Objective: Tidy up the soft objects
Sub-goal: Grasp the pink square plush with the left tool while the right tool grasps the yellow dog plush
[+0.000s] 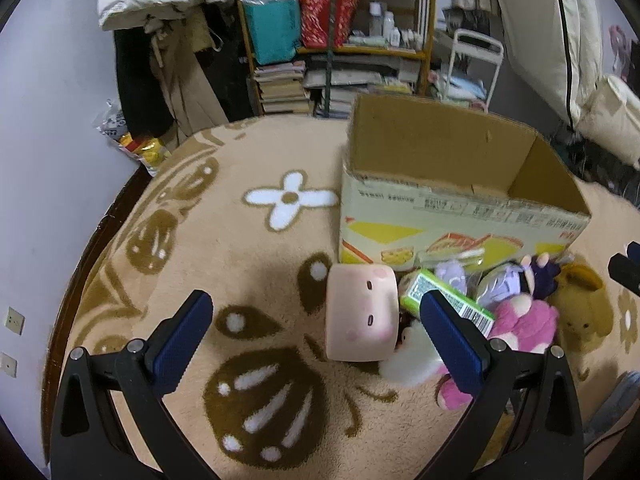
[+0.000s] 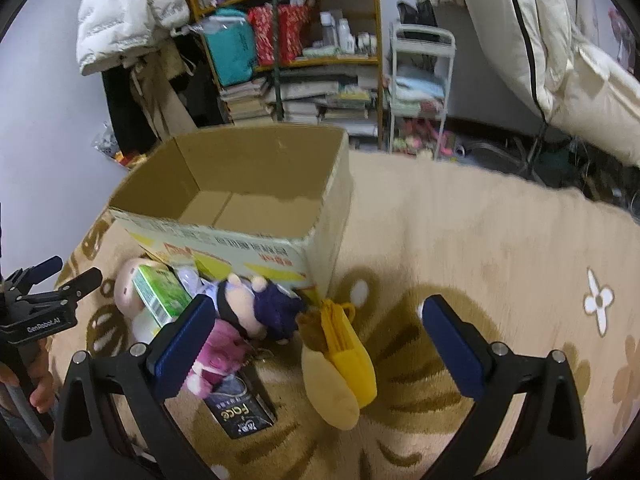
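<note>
Left gripper (image 1: 316,316) is held spread above the rug (image 1: 248,264), nothing between the fingers. Toys are heaped against the box (image 1: 460,220) front: pink cushion (image 1: 362,312), green carton (image 1: 444,300) partly hidden behind a finger, pink plush (image 1: 524,320), yellow plush (image 2: 340,364). Box print is too blurred to read. "Face" is read on a dark pack (image 2: 240,408), half covered. Right gripper (image 2: 320,320) is spread, empty, over the yellow plush.
</note>
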`<state>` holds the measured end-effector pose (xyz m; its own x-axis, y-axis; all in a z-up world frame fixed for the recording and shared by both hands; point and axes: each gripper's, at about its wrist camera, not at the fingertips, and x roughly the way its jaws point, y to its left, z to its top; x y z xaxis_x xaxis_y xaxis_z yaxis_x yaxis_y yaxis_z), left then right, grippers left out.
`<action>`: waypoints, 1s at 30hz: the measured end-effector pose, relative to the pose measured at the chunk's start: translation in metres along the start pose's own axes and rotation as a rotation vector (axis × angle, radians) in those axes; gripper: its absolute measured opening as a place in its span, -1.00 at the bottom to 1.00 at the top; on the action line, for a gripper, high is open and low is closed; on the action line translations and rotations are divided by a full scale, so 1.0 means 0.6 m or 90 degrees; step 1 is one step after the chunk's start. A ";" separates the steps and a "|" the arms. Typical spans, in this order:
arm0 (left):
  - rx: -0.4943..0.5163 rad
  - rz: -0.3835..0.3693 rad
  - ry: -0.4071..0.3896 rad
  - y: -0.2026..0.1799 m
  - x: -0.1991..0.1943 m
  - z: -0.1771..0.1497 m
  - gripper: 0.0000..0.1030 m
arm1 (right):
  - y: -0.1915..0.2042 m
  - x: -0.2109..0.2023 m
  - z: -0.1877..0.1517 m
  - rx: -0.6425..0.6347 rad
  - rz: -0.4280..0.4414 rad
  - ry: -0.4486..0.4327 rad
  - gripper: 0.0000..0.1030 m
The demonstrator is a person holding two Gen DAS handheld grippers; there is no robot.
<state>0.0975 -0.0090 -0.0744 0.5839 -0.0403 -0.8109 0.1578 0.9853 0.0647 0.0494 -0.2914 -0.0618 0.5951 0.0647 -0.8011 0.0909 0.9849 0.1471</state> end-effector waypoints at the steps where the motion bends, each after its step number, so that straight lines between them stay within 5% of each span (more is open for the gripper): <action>1: 0.007 -0.001 0.008 -0.005 0.006 -0.001 0.98 | -0.005 0.005 -0.002 0.008 0.005 0.011 1.00; 4: 0.025 -0.001 0.027 -0.019 0.025 -0.003 0.98 | -0.019 0.023 -0.007 0.028 0.018 0.044 0.98; 8: 0.039 -0.001 0.054 -0.034 0.050 -0.005 0.98 | -0.024 0.047 -0.014 0.039 0.030 0.078 0.57; 16: 0.037 -0.003 0.094 -0.035 0.086 -0.007 0.98 | -0.027 0.101 -0.028 0.038 0.037 0.163 0.21; 20: 0.032 -0.010 0.112 -0.034 0.107 -0.005 0.98 | -0.026 0.106 -0.031 0.030 0.031 0.168 -0.15; 26: 0.016 -0.017 0.115 -0.030 0.117 -0.006 0.90 | -0.026 0.112 -0.032 0.028 0.032 0.172 -0.16; 30: -0.009 -0.040 0.124 -0.021 0.124 -0.008 0.64 | -0.023 0.113 -0.030 0.016 0.026 0.173 -0.16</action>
<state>0.1353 -0.0235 -0.1382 0.4083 -0.0706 -0.9101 0.1767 0.9843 0.0030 0.0739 -0.2980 -0.1286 0.3635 0.1489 -0.9196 0.0931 0.9764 0.1950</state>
